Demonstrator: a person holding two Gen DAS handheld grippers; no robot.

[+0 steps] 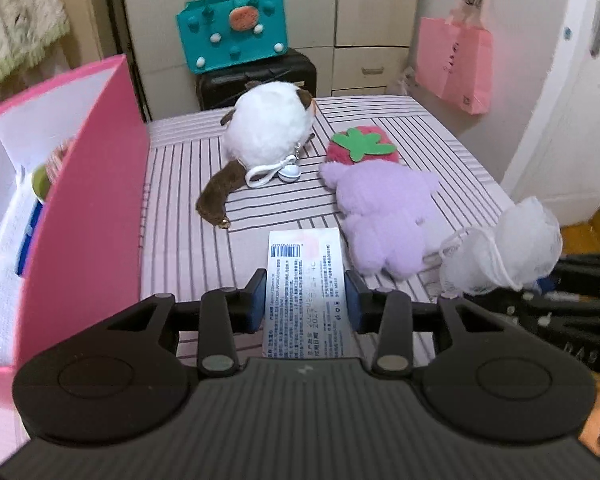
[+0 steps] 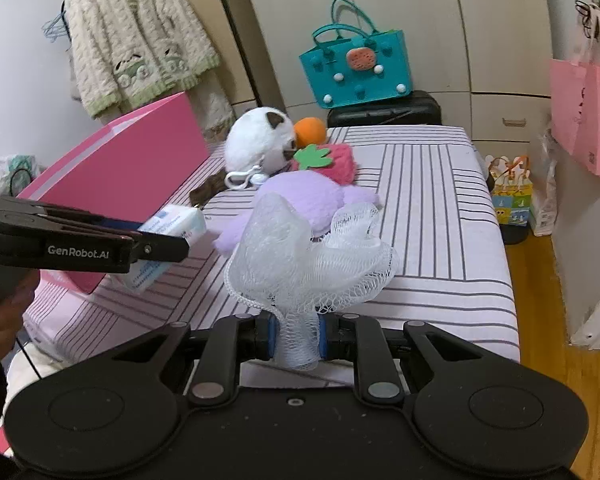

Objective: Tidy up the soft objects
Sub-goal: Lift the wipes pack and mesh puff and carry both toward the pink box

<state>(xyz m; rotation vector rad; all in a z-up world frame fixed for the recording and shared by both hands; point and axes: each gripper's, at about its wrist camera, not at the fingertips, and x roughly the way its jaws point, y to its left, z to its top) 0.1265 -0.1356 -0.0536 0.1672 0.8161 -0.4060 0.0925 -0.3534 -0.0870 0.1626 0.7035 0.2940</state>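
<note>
While the left tool (image 1: 305,294) grips a white printed tissue pack (image 1: 305,280) and the right tool (image 2: 297,337) a white mesh bath pouf (image 2: 300,256), both likely go next into the pink open box (image 1: 88,200) at left.

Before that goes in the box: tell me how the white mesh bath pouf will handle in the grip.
The white mesh bath pouf probably squashes easily: the right gripper pinches it into a narrow neck. Likely very light and floppy, since its open netting billows loosely above the pads.

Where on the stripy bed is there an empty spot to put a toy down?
The striped bedsheet lies bare on its right side, between the purple plush toy and the bed's right edge. It is crowded in the middle and far left, where the white fluffy cat plush, red strawberry plush and pink box cluster.
</note>
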